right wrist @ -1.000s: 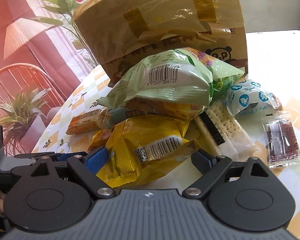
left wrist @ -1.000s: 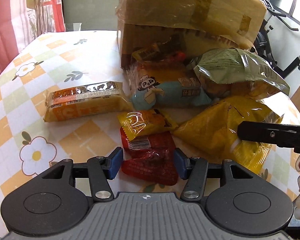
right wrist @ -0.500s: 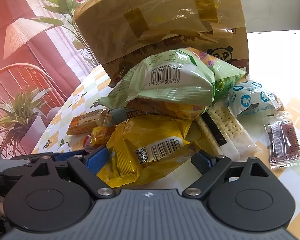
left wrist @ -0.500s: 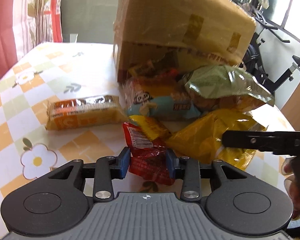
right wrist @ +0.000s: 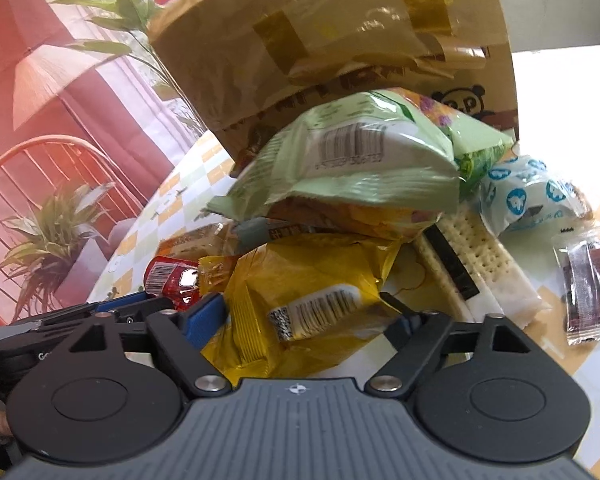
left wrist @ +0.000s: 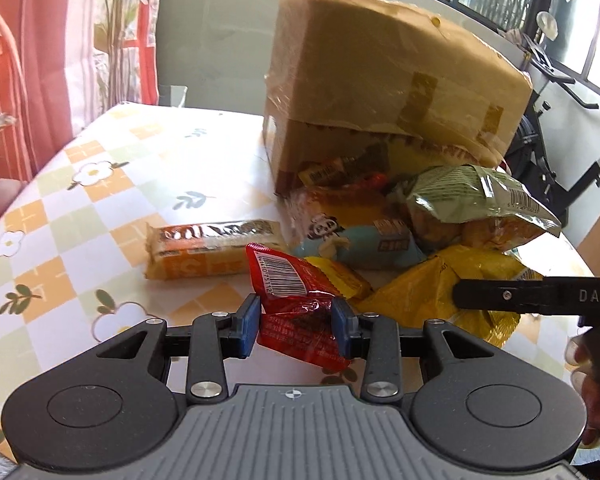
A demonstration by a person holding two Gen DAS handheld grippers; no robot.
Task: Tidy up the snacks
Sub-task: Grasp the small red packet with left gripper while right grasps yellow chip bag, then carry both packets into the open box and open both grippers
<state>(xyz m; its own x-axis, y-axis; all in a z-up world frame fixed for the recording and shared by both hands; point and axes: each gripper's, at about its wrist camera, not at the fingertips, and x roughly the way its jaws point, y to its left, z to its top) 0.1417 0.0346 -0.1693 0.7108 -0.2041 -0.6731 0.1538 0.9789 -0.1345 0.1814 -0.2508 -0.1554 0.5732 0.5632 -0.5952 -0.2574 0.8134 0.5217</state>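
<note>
From your left wrist, your left gripper [left wrist: 295,326] has its blue fingers [left wrist: 246,325] pressed on a crinkled red packet [left wrist: 296,312], barcode end tipped upward. The packet sits at the near edge of the snack pile on the flower-patterned worktop [left wrist: 80,240]. Just behind it lies a small yellow sachet [left wrist: 340,278], and to the left an orange biscuit bar [left wrist: 208,250] lies flat. Further back, a blue panda pack [left wrist: 352,236] and a green bag [left wrist: 472,200] lean against the taped cardboard box [left wrist: 380,92]. To the right, a large yellow bag [left wrist: 440,292] spreads out, with your right gripper's black arm [left wrist: 532,294] reaching across it.

From your right wrist, your right gripper [right wrist: 304,320] has just been narrowing its fingers [right wrist: 202,318] around that yellow bag [right wrist: 300,304], barcode facing you. The left pad touches the foil; the right one is half hidden by the bag, so you cannot tell whether it presses. The green bag [right wrist: 352,160] lies on top of the pile. To the right are a cracker sleeve [right wrist: 484,256], a blue-and-white pack [right wrist: 528,196] and a clear sachet [right wrist: 588,284]. The red packet [right wrist: 172,280] shows at the left.
</note>
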